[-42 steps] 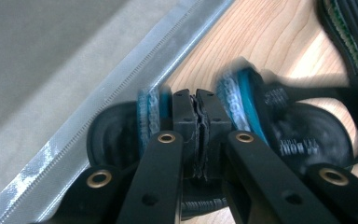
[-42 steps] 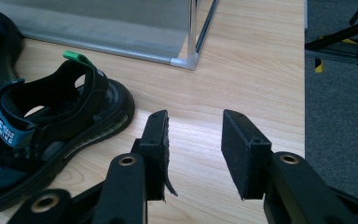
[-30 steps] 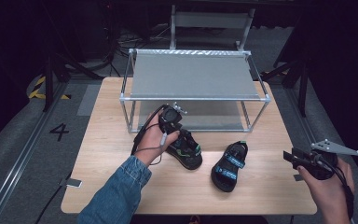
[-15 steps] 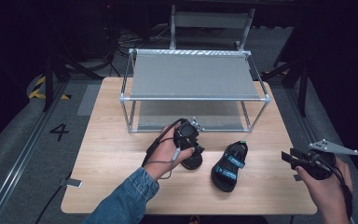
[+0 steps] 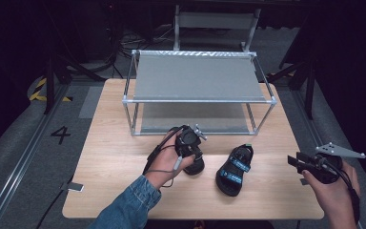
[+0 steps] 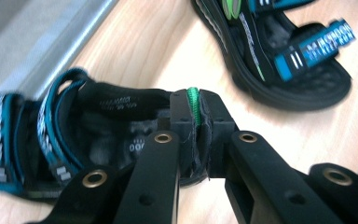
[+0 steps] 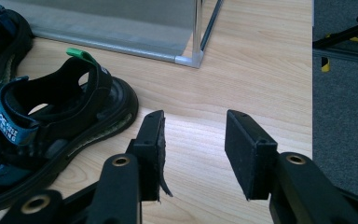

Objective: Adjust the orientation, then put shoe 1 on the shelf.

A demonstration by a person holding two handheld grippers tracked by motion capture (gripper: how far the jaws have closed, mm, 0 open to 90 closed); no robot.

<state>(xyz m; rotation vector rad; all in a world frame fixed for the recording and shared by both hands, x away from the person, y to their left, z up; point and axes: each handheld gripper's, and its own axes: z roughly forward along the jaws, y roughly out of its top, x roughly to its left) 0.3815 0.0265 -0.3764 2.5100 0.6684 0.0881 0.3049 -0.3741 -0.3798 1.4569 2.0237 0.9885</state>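
Shifted rightward since a second back, left gripper (image 5: 194, 143) now at frame centre, jaws just closed and clamped on the green heel loop (image 6: 193, 100) of the left sandal (image 6: 70, 135). Step in hand, by the look of it: grasping that sandal for the shelf; next calls for a clean lift toward the rack (image 5: 198, 100) beyond. Wrist angled down, sleeve rising from bottom edge. Right gripper (image 7: 193, 149) idle at lower right, jaws apart, holding nothing. Second sandal (image 5: 234, 163) flat on the table (image 5: 114, 157) between.
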